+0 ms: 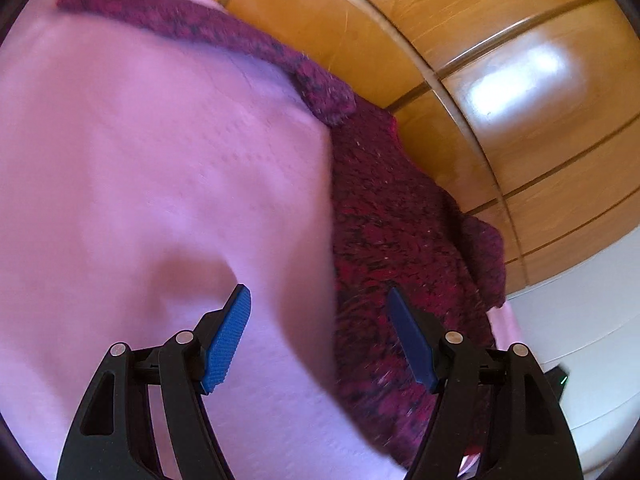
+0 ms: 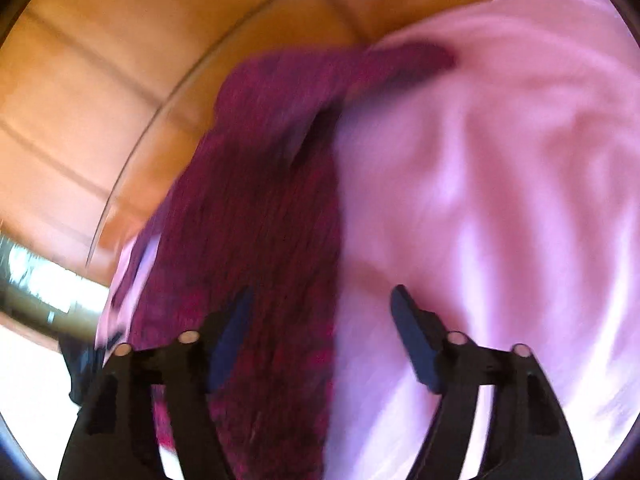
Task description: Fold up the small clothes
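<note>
A dark red knitted garment (image 1: 400, 248) lies on a pink cloth (image 1: 140, 168). One long sleeve (image 1: 192, 28) runs across the pink cloth toward the upper left. My left gripper (image 1: 320, 300) is open and empty, just above the edge where the garment meets the pink cloth. In the blurred right wrist view the same garment (image 2: 256, 208) lies left of the pink cloth (image 2: 500, 160). My right gripper (image 2: 320, 300) is open and empty, straddling that same edge.
A glossy wooden floor (image 1: 500, 60) lies beyond the cloth's curved edge, also in the right wrist view (image 2: 100, 80). A white surface (image 1: 580, 340) is at the lower right. A bright blurred strip (image 2: 40, 280) sits at the left.
</note>
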Motion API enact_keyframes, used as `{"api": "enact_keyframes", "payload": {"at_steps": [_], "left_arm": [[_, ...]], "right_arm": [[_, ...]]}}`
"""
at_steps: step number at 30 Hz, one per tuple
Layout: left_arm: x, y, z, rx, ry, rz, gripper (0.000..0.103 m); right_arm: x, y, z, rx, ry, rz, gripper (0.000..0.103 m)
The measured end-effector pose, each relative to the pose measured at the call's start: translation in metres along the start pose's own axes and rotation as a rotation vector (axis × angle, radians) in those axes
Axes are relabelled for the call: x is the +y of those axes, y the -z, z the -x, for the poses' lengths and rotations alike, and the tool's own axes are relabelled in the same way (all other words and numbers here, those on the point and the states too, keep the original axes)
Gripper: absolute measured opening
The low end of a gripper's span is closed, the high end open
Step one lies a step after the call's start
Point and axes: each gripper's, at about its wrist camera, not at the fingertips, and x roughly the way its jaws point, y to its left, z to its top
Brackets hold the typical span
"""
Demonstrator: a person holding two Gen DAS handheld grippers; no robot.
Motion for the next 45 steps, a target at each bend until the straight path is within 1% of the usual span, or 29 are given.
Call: {"api": "enact_keyframes", "payload": {"at_steps": [2, 3, 4, 5, 6, 7, 12, 14, 15, 18, 21, 22, 23, 25, 28, 29, 32, 33, 34, 35, 36, 37, 38, 39, 40, 41, 43, 44, 45], "left_arm": [[-0.005, 0.002, -0.010, 0.019, 0.028, 0.000, 0.069], [-0.009, 0.003, -0.013, 0.027, 0.041, -0.011, 0.064], [-0.011, 0.003, -0.017, 0.043, 0.051, -0.018, 0.042], [-0.015, 0.004, -0.021, 0.075, 0.062, -0.030, 0.026], [-0.018, 0.004, -0.020, 0.076, 0.055, -0.042, 0.024], [-0.023, 0.003, -0.016, 0.066, 0.053, -0.065, 0.017], [-0.047, -0.017, 0.029, 0.006, 0.096, -0.115, 0.012], [-0.060, -0.025, 0.054, -0.016, 0.099, -0.147, 0.009], [-0.063, -0.026, 0.062, -0.019, 0.097, -0.158, 0.009], [-0.070, -0.019, 0.089, -0.025, 0.072, -0.212, 0.009], [-0.064, 0.001, 0.108, -0.007, 0.051, -0.223, 0.009], [-0.059, 0.013, 0.111, 0.000, 0.017, -0.240, 0.009], [-0.054, 0.023, 0.109, 0.011, -0.012, -0.247, 0.009], [-0.033, 0.048, 0.105, 0.061, -0.043, -0.221, 0.009], [-0.011, 0.073, 0.089, 0.093, -0.140, -0.209, 0.009], [-0.005, 0.077, 0.085, 0.094, -0.159, -0.202, 0.009], [0.002, 0.077, 0.076, 0.087, -0.226, -0.185, 0.012], [0.000, 0.075, 0.075, 0.070, -0.258, -0.196, 0.012], [-0.006, 0.072, 0.075, 0.051, -0.283, -0.208, 0.013], [-0.011, 0.070, 0.077, 0.022, -0.313, -0.225, 0.013], [-0.015, 0.066, 0.081, -0.011, -0.342, -0.235, 0.013], [-0.021, 0.064, 0.082, -0.033, -0.345, -0.234, 0.013], [-0.025, 0.060, 0.086, -0.058, -0.334, -0.225, 0.014], [-0.029, 0.057, 0.089, -0.081, -0.321, -0.217, 0.018], [-0.034, 0.056, 0.091, -0.095, -0.312, -0.216, 0.028], [-0.037, 0.058, 0.096, -0.110, -0.304, -0.222, 0.033], [-0.049, 0.063, 0.092, -0.118, -0.295, -0.274, 0.033], [-0.055, 0.067, 0.087, -0.110, -0.300, -0.302, 0.033], [-0.059, 0.070, 0.084, -0.101, -0.307, -0.324, 0.033]], "right_arm": [[0.011, 0.009, -0.011, 0.025, 0.007, 0.037, 0.050], [0.020, 0.011, -0.016, 0.024, 0.038, 0.072, 0.046], [0.027, 0.012, -0.018, 0.025, 0.068, 0.105, 0.041], [0.033, 0.012, -0.019, 0.030, 0.076, 0.119, 0.030], [0.039, 0.012, -0.019, 0.030, 0.075, 0.123, 0.024], [0.044, 0.011, -0.016, 0.024, 0.074, 0.131, 0.022], [0.077, -0.012, 0.026, -0.085, 0.041, 0.217, 0.016], [0.090, -0.012, 0.054, -0.124, 0.014, 0.250, 0.015], [0.095, -0.010, 0.059, -0.132, 0.014, 0.266, 0.014], [0.099, 0.005, 0.080, -0.142, 0.018, 0.329, 0.014], [0.084, 0.025, 0.087, -0.116, 0.056, 0.346, 0.014], [0.077, 0.029, 0.088, -0.102, 0.062, 0.338, 0.014], [0.066, 0.041, 0.083, -0.070, 0.092, 0.336, 0.014], [0.044, 0.061, 0.072, -0.015, 0.138, 0.320, 0.014], [0.019, 0.082, 0.054, 0.066, 0.165, 0.278, 0.013], [0.013, 0.087, 0.048, 0.087, 0.177, 0.271, 0.013], [0.009, 0.083, 0.049, 0.082, 0.134, 0.237, 0.013], [0.011, 0.080, 0.053, 0.076, 0.109, 0.231, 0.014], [0.010, 0.073, 0.056, 0.058, 0.069, 0.204, 0.018], [0.004, 0.066, 0.063, 0.042, 0.044, 0.177, 0.031], [-0.003, 0.056, 0.066, 0.006, 0.011, 0.133, 0.056], [-0.008, 0.046, 0.069, -0.038, -0.010, 0.089, 0.062], [-0.017, 0.033, 0.071, -0.082, -0.049, 0.031, 0.064], [-0.027, 0.018, 0.071, -0.119, -0.099, -0.036, 0.064], [-0.038, 0.004, 0.069, -0.152, -0.129, -0.090, 0.065], [-0.045, -0.006, 0.067, -0.178, -0.152, -0.135, 0.067], [-0.064, -0.031, 0.057, -0.218, -0.224, -0.244, 0.067], [-0.075, -0.045, 0.046, -0.239, -0.271, -0.323, 0.067], [-0.081, -0.053, 0.040, -0.247, -0.295, -0.362, 0.067]]}}
